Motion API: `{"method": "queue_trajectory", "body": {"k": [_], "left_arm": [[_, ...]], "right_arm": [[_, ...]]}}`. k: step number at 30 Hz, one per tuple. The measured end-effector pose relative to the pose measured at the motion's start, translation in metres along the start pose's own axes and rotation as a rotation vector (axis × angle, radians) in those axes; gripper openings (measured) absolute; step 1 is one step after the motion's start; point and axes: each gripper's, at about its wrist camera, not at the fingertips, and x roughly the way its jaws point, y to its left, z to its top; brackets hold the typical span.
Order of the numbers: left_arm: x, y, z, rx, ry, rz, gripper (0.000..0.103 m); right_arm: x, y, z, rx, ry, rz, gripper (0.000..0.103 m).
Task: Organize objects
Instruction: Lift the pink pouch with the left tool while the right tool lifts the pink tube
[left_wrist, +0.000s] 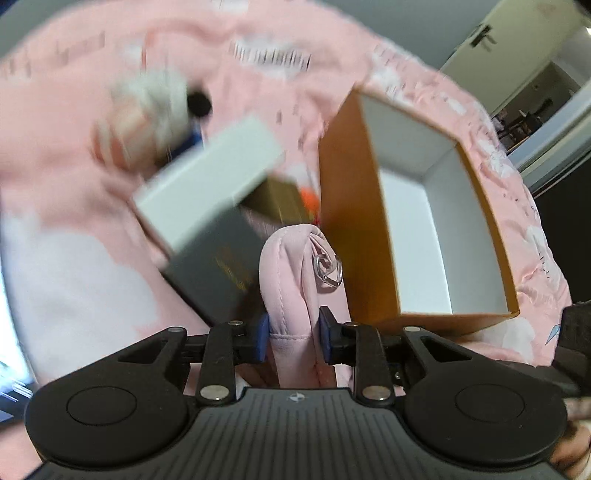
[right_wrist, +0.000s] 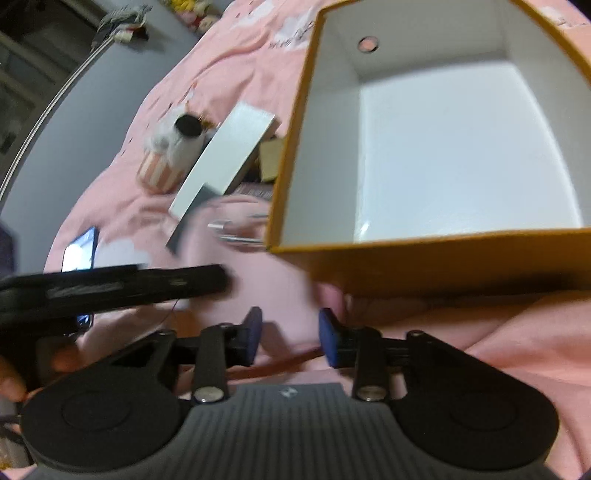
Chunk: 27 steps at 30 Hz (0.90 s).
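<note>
My left gripper is shut on a pink fabric pouch that carries a small metal ring. The pouch stands up between the blue pads, just left of an open orange box with a white, empty inside. In the right wrist view the left gripper comes in from the left as a dark bar, with the blurred pouch at its tip beside the orange box. My right gripper is open over the pink bedspread, nothing between its pads.
Left of the orange box lie a white flat box, a dark box and a gold box. A plush toy in a pink striped cup stands behind them. A phone lies at the left.
</note>
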Motion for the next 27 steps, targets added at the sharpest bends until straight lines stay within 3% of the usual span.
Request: {"method": "queue_trajectory", "body": {"k": [5,8,11,18,24,27], "left_arm": [[-0.038,-0.008,0.01,0.146,-0.079,0.056,0.03],[-0.043,-0.008,0.01,0.203,-0.101,0.134,0.03],[-0.032,0.0,0.009,0.187,-0.086,0.185,0.03],[-0.016,0.016,0.009,0.138,-0.057,0.173,0.03],[-0.017,0.016,0.005,0.132,-0.059,0.169,0.03],[-0.019,0.017,0.005,0.128,-0.062,0.164,0.03]], "right_arm": [[0.02,-0.004,0.009,0.013,0.059,-0.017,0.041],[0.04,-0.007,0.015,0.016,0.087,-0.044,0.046],[0.061,-0.015,0.017,0.061,0.131,-0.065,0.047],[0.085,-0.028,0.018,0.134,0.15,0.014,0.053],[0.07,-0.015,0.012,0.076,0.119,0.028,0.026],[0.044,0.002,0.006,0.008,0.071,0.021,0.02]]}}
